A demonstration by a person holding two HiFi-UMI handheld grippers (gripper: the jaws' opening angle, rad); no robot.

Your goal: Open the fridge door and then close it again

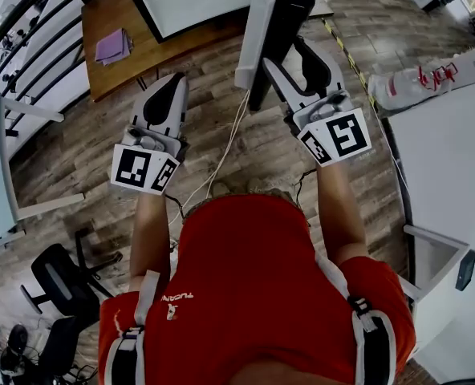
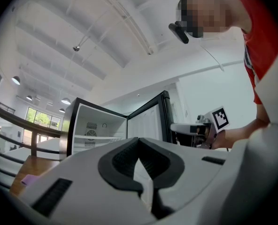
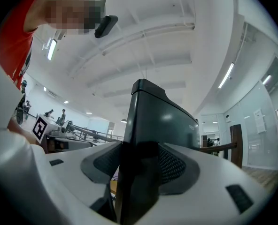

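Here, a person in a red shirt point(image 1: 253, 295) keeps the left gripper point(image 1: 167, 87) idle to one side, its fingers point(image 2: 122, 161) pressed together on nothing. The right gripper point(image 1: 292, 62) straddles the free edge of the fridge door point(image 3: 162, 125), fingers point(image 3: 179, 165) spread wide on either side, apparently loose rather than clamping, placed to steer it. The door stands upright, long axis vertical, swung well out from the open fridge point(image 2: 89, 125), its edge toward the person.

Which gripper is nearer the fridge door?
Right. The right gripper straddles the open fridge door at its edge, jaws either side. The left gripper, shut and empty, sits apart, left of the door.
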